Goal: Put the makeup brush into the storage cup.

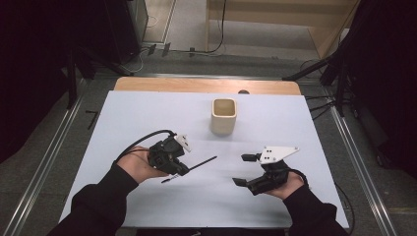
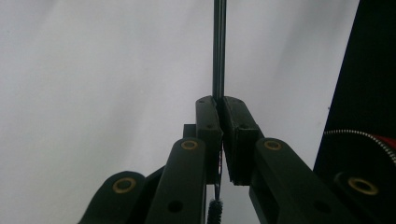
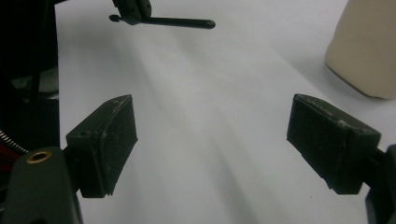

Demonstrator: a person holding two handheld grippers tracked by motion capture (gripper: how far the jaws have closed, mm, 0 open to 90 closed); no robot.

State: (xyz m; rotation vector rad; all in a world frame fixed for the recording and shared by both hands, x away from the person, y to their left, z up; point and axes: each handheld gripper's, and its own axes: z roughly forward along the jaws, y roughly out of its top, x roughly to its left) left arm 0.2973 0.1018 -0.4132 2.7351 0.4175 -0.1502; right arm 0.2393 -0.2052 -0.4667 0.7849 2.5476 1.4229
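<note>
Centrally, one beige cup point(image 1: 223, 116) stands on the desk point(image 1: 123, 118); left gripper point(image 1: 176, 166) fingers clamp one thin black brush point(image 1: 196, 166); right gripper point(image 1: 246, 169) fingers spread wide, empty.

Cream cup point(image 1: 223, 116) on a pale lavender-white table cover point(image 1: 147, 118) edged by tan wood. Black left gripper point(image 1: 178, 167) and right gripper point(image 1: 244, 169); thin black brush point(image 1: 196, 166).

High view: overhead, facing forward and down across the table point(image 1: 147, 118). Gripper views: low and close, facing along black jaws. Shared among all: the white tabletop.
</note>
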